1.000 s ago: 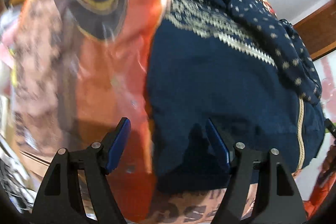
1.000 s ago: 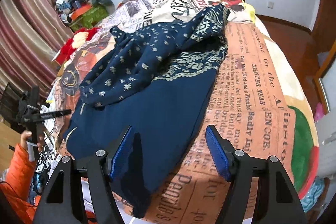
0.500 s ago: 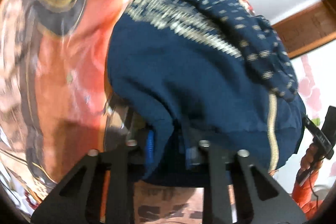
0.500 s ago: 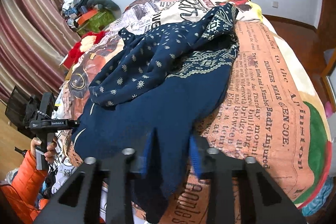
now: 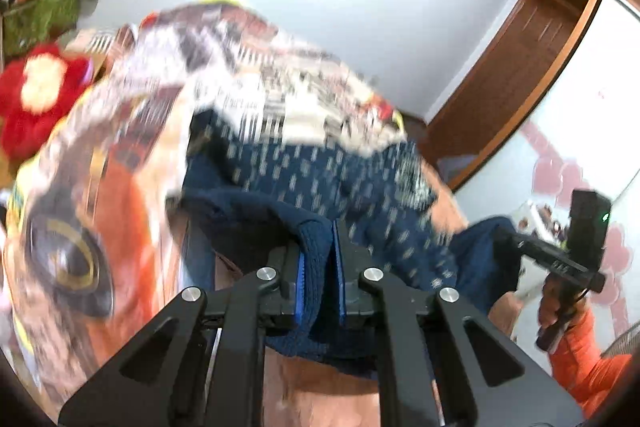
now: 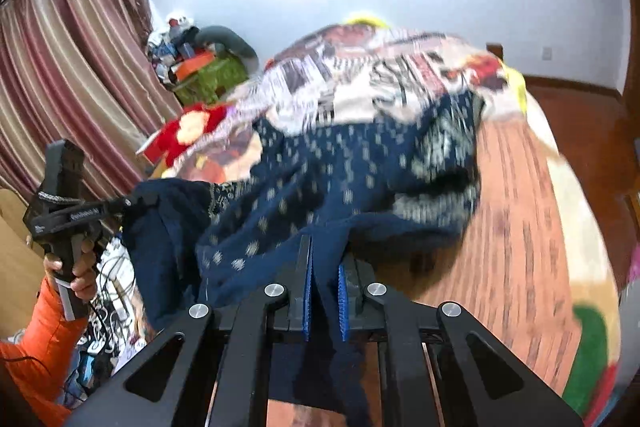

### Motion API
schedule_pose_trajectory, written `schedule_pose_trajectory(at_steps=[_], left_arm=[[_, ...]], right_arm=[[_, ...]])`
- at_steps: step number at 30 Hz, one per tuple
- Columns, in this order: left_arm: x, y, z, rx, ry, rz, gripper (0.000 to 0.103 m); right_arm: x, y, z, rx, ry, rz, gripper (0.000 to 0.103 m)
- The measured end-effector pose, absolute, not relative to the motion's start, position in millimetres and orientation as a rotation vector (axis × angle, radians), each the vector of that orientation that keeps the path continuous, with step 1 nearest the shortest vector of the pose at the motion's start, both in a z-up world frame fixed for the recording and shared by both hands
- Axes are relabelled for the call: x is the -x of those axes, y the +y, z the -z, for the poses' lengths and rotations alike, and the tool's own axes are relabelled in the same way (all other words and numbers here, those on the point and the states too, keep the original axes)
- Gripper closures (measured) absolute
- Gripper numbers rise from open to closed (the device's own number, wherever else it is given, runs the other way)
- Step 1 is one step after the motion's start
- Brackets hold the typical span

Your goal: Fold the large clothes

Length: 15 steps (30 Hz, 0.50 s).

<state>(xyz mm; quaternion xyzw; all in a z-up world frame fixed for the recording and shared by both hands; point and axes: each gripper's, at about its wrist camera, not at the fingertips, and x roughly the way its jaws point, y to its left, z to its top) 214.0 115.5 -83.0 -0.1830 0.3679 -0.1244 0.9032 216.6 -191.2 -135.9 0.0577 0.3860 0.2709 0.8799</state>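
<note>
Two black grippers, left (image 5: pixel 318 287) and right (image 6: pixel 325 301), are clamping a navy patterned knit sweater's (image 6: pixel 360 163) hem, lifting; next, carrying it forward evenly over the bed.

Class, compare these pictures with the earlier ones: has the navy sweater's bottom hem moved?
Yes. The navy sweater hem lay flat on the bedspread; both grippers have lifted it off, toward the wall.

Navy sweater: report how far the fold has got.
Done: the left gripper and the right gripper are each shut on the navy sweater at its near edge. In hand: that edge is raised off the printed bedspread. Left: carrying it over; no fold is laid down yet.
</note>
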Motion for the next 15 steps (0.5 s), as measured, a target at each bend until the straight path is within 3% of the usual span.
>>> schedule_pose_trajectory(at_steps=[7, 15], left_arm=[[-305, 147, 88, 0.401, 0.742, 0.072, 0.092], [-387, 191, 183, 0.374, 0.921, -0.17, 0.093]], right_arm=[[-307, -195, 127, -0.15, 0.767, -0.493, 0.096], [-431, -199, 187, -0.216, 0.924, -0.389, 0.096]])
